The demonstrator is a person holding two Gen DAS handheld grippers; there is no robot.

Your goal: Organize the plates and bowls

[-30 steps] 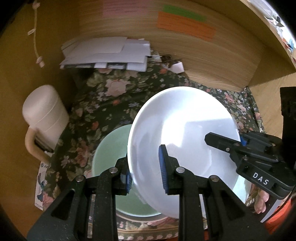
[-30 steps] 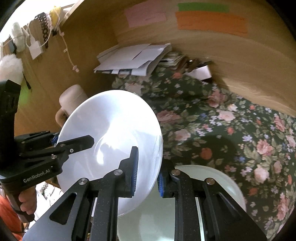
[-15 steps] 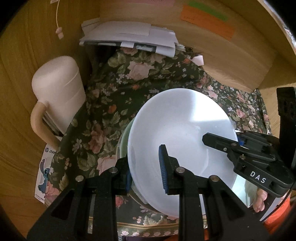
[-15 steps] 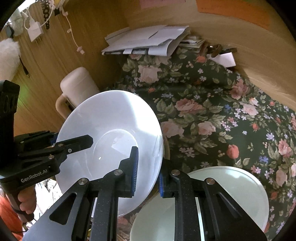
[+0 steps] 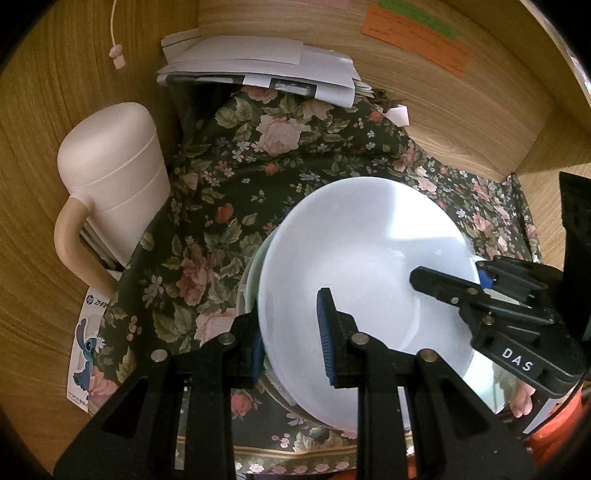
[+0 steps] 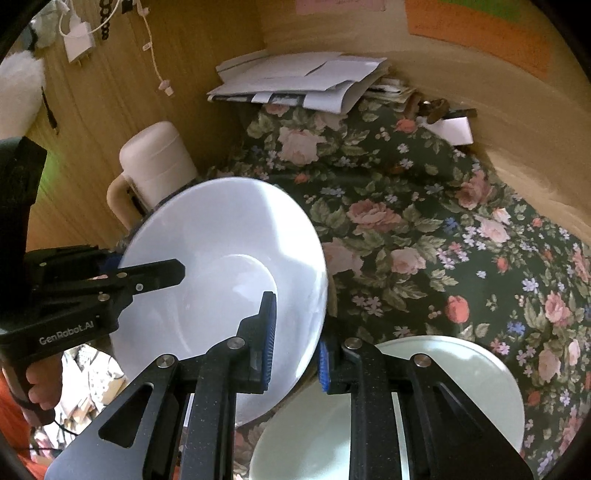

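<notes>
A white bowl hangs tilted between both grippers. My left gripper is shut on its left rim. My right gripper has the opposite rim between its blue pads, which still touch it while the jaws are opening slightly. In the left wrist view the right gripper reaches over the bowl's far side. In the right wrist view the left gripper does the same. Under the white bowl, only the left rim of a pale green bowl shows. A pale green plate lies to the right.
Dark floral cloth covers the surface inside a wooden nook. A beige lidded mug stands at the left wall. A stack of papers lies at the back. Orange and green notes stick to the back wall. A person's hand holds the left gripper.
Both grippers have come down and forward with the white bowl. It now covers nearly all of the green bowl, whose inside showed a second ago.
</notes>
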